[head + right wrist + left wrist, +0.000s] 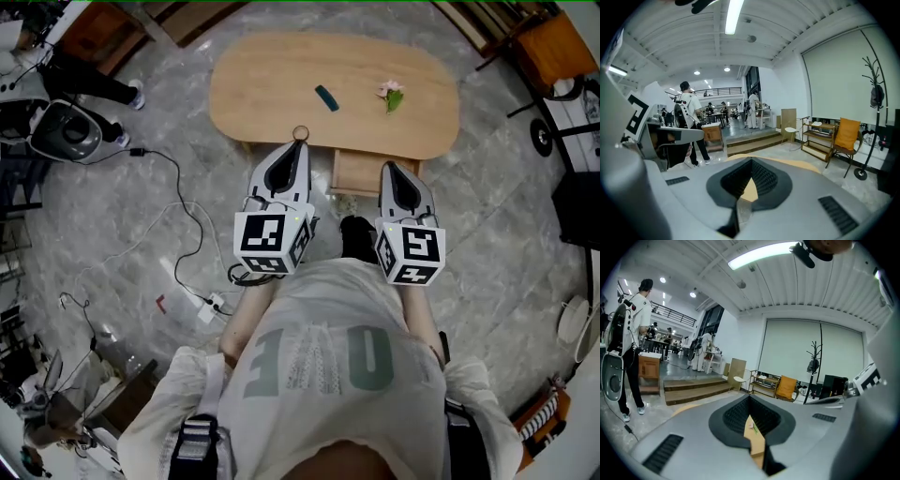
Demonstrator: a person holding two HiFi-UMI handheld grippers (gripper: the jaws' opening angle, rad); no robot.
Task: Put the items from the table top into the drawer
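**Two items on the table, both grippers closed and empty**

The slim dark teal item (326, 97) lies flat near the middle of the oval wooden table (272, 84), at the top of the head view. The pink flower (391, 95) with its green leaf sits just right of it, apart from it. Below the table's near edge a wooden drawer (361, 173) appears pulled out; its inside cannot be made out.

The left gripper (299, 142) reaches to the table's near edge. The right gripper (387, 167) hangs over the drawer. In both gripper views the jaws stand together with nothing between them, only a sliver of tabletop showing past the tips.

Risks, as I judge them: the teal item lies flat, so jaws coming down on it could skid it away. The flower is light and soft, easily crushed or flicked off. The drawer juts between person and table, so a low right gripper could knock it.

On the marble floor at left, cables (178, 206) run to a power strip (208, 307) near the person's feet, a possible snag.
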